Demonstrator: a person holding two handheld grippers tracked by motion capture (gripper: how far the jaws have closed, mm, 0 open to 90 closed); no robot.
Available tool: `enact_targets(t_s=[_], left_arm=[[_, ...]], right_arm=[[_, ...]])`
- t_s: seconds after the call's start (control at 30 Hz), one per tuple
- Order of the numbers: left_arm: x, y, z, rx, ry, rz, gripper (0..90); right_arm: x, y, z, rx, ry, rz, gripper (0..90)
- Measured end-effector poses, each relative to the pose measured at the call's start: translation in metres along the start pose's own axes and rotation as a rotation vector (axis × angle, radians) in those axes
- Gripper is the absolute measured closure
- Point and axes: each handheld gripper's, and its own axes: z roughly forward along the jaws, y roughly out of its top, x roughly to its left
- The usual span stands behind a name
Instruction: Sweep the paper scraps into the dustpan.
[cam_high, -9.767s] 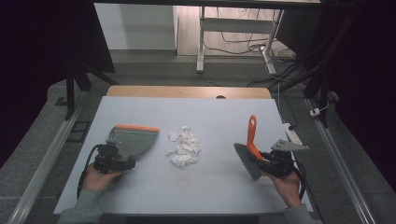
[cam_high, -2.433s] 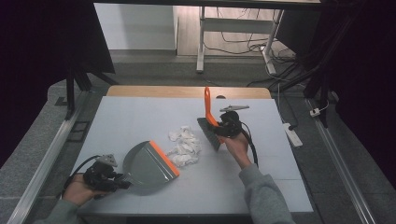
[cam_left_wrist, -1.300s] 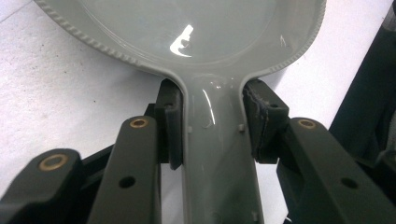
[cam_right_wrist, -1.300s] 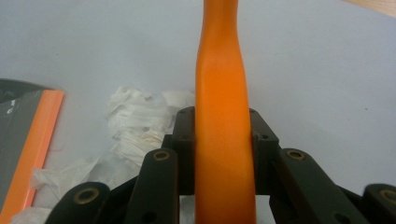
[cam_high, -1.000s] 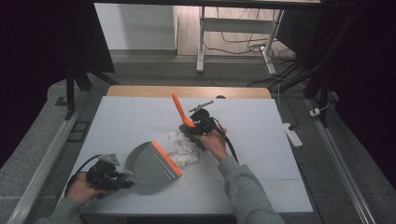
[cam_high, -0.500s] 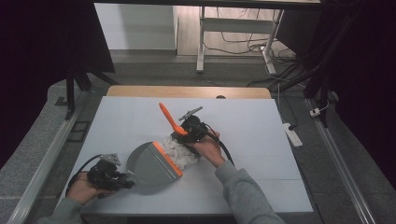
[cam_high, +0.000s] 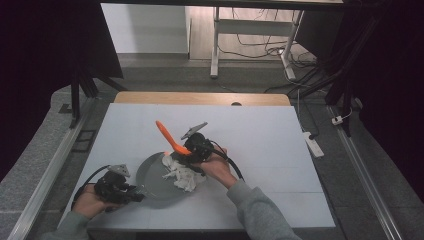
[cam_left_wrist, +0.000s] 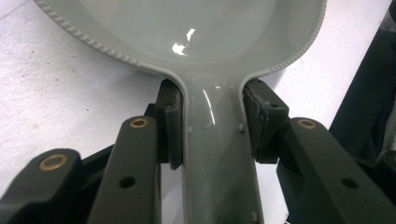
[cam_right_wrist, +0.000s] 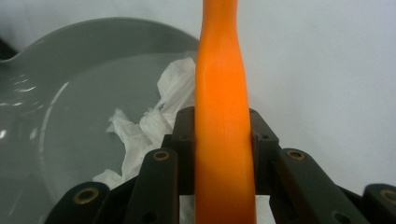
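The left claw sits near the front left of the white surface. It pinches the grey dustpan by its handle. In the left gripper view both pads press on the two sides of the handle, and the round pan spreads out just past them.

The right claw is near the middle of the surface. It is squeezed on the orange handle of the brush, which sticks up and leans toward the far left. In the right gripper view the orange handle rises between the two black jaws.

The white crumpled paper lies at the open edge of the dustpan, partly inside it, right under the right claw.
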Motion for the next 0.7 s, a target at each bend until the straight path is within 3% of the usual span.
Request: enact_targets(t_s=[0.13, 0.3, 0.4, 0.5, 0.7], left_arm=[[0.0, 0.0, 0.0, -0.003, -0.003, -0.004, 62.1], [0.0, 0.0, 0.0, -0.003, 0.0, -0.002, 62.1], [0.0, 0.0, 0.0, -0.002, 0.0, -0.003, 62.1], [0.0, 0.0, 0.0, -0.002, 0.001, -0.002, 62.1], [0.0, 0.0, 0.0, -0.003, -0.001, -0.002, 62.1]], right_arm=[[0.005, 0.001, -0.005, -0.012, 0.013, -0.024, 70.3], [0.0, 0.001, -0.018, -0.063, -0.004, -0.002, 70.3], [-0.008, 0.002, -0.031, -0.117, -0.04, 0.015, 70.3], [-0.016, 0.003, -0.042, -0.136, -0.074, 0.032, 70.2], [-0.041, 0.001, -0.037, -0.109, -0.142, 0.085, 70.2]])
